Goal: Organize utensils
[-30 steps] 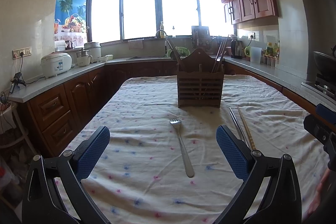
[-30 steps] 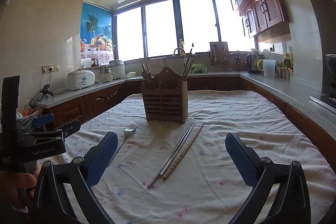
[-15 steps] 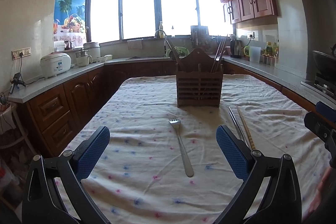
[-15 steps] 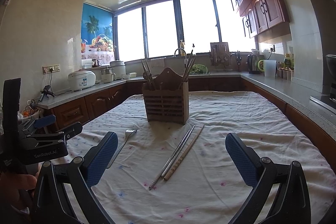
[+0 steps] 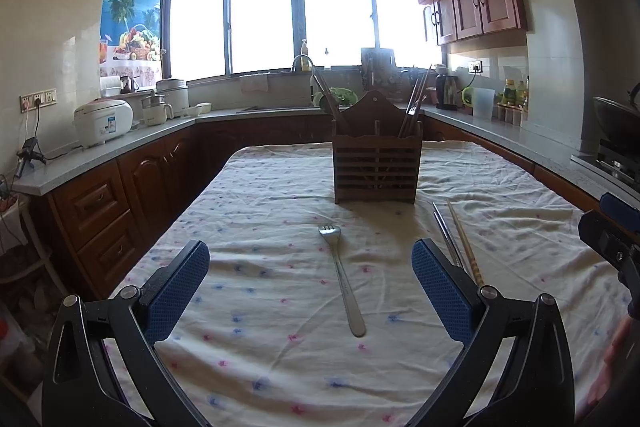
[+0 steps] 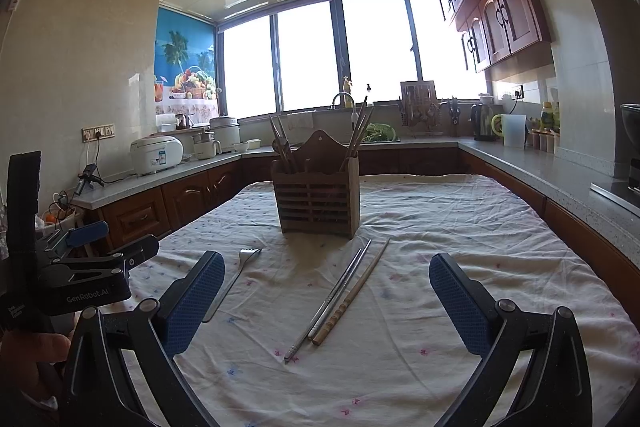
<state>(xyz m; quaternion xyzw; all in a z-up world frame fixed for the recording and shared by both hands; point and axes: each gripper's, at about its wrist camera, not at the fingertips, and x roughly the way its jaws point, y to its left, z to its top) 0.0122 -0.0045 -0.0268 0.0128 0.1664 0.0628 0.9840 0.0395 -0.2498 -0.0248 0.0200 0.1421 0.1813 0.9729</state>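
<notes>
A metal fork lies on the cloth-covered table, tines pointing away, straight ahead of my left gripper, which is open and empty. Metal chopsticks and a wooden chopstick lie side by side ahead of my right gripper, also open and empty. Behind them stands a brown wooden utensil holder with several utensils upright in it. The fork shows again at the left of the right wrist view, the chopsticks at the right of the left one.
The table cloth is white with small coloured dots. Counters run along both sides and the back, bearing a rice cooker, a kettle and a jug. A hand holds the left gripper's body.
Both wrist views have shifted slightly, with the holder and utensils sitting a touch closer. Nothing on the table has moved.
</notes>
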